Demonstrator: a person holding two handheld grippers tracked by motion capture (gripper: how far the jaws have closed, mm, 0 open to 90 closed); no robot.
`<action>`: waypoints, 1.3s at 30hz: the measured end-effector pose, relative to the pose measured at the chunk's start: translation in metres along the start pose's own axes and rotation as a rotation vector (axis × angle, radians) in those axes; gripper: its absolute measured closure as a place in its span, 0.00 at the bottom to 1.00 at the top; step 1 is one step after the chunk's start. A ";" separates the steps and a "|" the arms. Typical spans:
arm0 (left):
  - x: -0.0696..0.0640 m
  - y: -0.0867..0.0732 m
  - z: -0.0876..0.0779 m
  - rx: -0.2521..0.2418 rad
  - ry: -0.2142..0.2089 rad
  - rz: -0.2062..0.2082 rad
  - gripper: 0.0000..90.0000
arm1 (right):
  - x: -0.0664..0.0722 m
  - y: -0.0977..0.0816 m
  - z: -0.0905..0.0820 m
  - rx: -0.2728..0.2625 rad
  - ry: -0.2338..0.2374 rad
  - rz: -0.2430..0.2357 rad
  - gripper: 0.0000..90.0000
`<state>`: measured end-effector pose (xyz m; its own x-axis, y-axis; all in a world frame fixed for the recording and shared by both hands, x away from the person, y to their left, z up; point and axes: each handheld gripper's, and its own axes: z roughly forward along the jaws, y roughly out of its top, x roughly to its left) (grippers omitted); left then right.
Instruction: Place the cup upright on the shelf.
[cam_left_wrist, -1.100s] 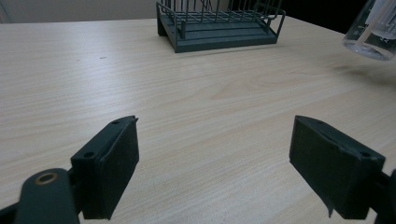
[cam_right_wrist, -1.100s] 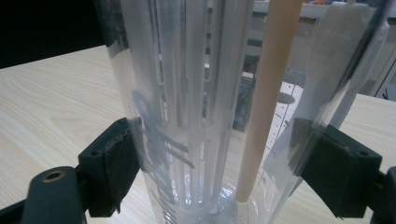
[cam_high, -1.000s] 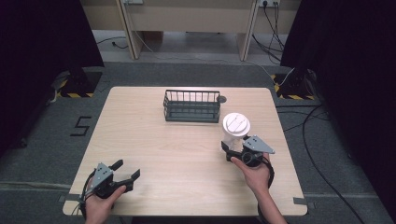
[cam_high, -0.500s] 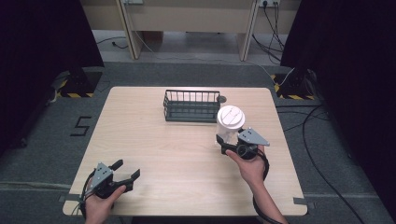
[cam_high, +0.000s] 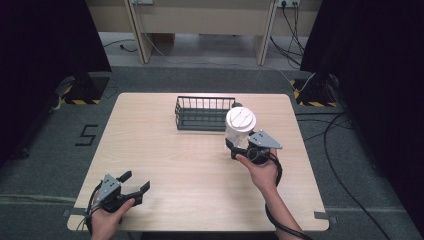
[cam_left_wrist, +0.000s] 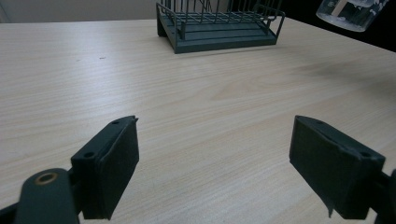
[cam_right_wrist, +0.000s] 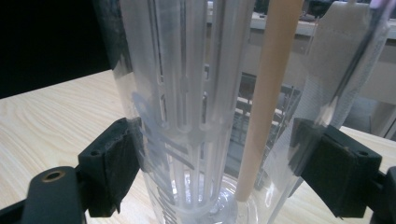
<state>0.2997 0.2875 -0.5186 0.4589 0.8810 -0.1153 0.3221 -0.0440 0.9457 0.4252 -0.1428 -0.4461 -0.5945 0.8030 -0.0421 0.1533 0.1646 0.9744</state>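
My right hand-held gripper (cam_high: 235, 145) grips the clear cup (cam_high: 240, 125), lifted near the basket (cam_high: 204, 113); probably headed inside. Left hand-held gripper (cam_high: 135, 184) gapes idle.

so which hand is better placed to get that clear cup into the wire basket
The right. The right gripper is already shut on the clear cup, lifted just beside the wire basket. The left gripper sits open with nothing between its jaws at the near left corner of the table, far from both.
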 end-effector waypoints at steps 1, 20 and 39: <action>0.000 0.000 0.000 0.000 0.000 0.001 0.17 | 0.000 0.001 0.001 -0.001 0.002 -0.003 0.21; 0.000 0.000 0.001 -0.001 -0.002 0.001 0.17 | 0.005 0.021 0.027 -0.011 0.018 -0.015 0.21; 0.000 0.000 0.001 -0.002 -0.002 0.000 0.17 | 0.000 0.035 0.042 -0.012 0.007 -0.013 0.21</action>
<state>0.3004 0.2871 -0.5185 0.4609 0.8798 -0.1158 0.3205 -0.0434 0.9462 0.4640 -0.1129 -0.4211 -0.6022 0.7966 -0.0532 0.1360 0.1681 0.9764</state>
